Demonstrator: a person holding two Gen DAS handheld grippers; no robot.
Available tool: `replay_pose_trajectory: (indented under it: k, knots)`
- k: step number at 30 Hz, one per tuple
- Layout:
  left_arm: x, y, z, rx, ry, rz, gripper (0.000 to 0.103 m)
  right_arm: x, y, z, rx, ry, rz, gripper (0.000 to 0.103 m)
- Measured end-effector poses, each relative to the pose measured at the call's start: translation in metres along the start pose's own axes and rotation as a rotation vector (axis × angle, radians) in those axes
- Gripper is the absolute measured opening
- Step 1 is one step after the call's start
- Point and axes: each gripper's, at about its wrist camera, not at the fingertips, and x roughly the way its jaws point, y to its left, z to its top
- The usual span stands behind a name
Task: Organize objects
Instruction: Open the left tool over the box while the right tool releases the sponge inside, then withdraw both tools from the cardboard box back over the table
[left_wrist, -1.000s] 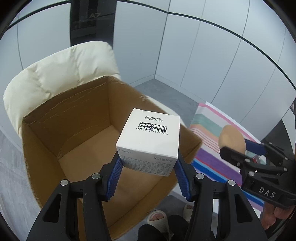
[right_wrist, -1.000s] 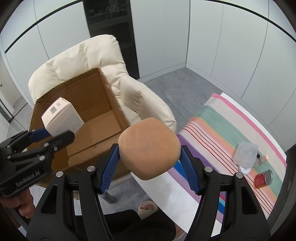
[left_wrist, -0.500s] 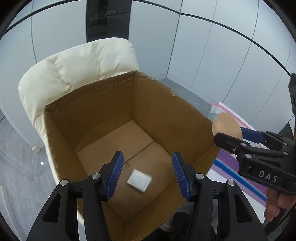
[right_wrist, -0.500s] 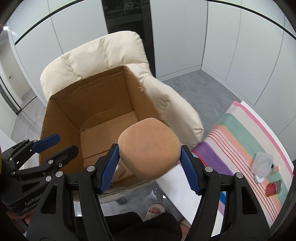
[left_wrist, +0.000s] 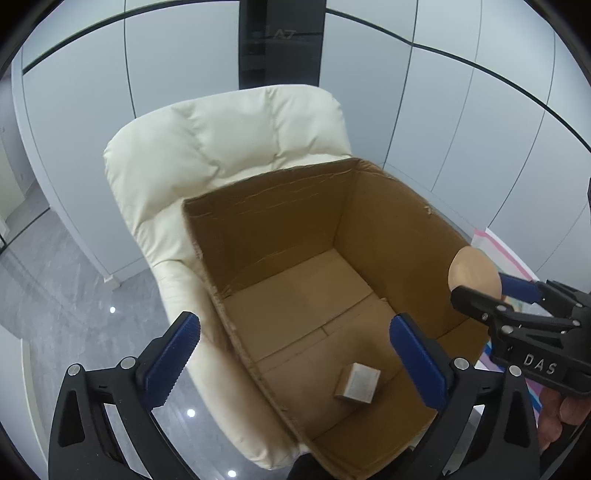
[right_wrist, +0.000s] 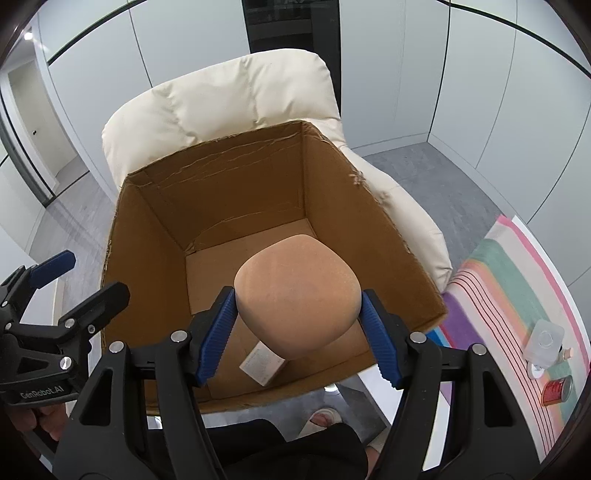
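Observation:
An open cardboard carton (left_wrist: 266, 177) (right_wrist: 221, 142) stands on a cream padded chair (left_wrist: 221, 140) (right_wrist: 221, 96). A small white box (left_wrist: 357, 382) (right_wrist: 262, 363) lies on the carton's floor near the front wall. My left gripper (left_wrist: 294, 325) (right_wrist: 92, 275) hovers over the carton's left rim, its jaws opening wide with nothing between them. My right gripper (right_wrist: 298, 295) (left_wrist: 480, 286) is above the carton, and its blue pads still touch a tan rounded sponge-like lump (right_wrist: 299, 291) (left_wrist: 474, 269) on both sides as its jaws start opening.
A striped cloth (right_wrist: 517, 280) lies to the right, with a clear plastic container (right_wrist: 543, 339) and a red can (right_wrist: 557, 384) on it. A person's sandalled foot (right_wrist: 325, 419) is on the grey floor below the carton. Pale wall panels stand behind the chair.
The left gripper let go of the white box, which dropped to the carton's floor, and its jaws spread wide. Both grippers moved over the carton, the right one still carrying the tan lump.

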Motion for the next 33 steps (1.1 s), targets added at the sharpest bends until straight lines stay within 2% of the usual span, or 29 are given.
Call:
replay_pose_trajectory:
  k: [1, 3, 14, 17, 22, 33]
  knots:
    - [0.001, 0.002, -0.001, -0.003, 0.004, 0.002, 0.103, 0.001, 0.001, 0.001, 0.002, 0.0, 0.002, 0.074]
    - [0.002, 0.006, -0.002, -0.011, 0.011, 0.005, 0.103, 0.003, 0.0, 0.003, 0.015, 0.002, -0.005, 0.086]
    - [0.004, 0.0, 0.004, -0.02, -0.001, 0.008, 0.103, -0.001, -0.017, 0.001, 0.06, -0.003, -0.035, 0.095]
    - [0.004, -0.005, 0.005, -0.014, -0.008, 0.009, 0.103, -0.004, -0.02, -0.002, 0.046, -0.011, -0.045, 0.103]
    - [0.007, -0.02, 0.007, 0.004, -0.011, -0.004, 0.103, -0.012, -0.03, -0.004, 0.039, -0.036, -0.07, 0.103]
    - [0.015, -0.062, 0.013, 0.043, -0.004, -0.045, 0.103, -0.024, -0.075, -0.016, 0.112, -0.033, -0.114, 0.103]
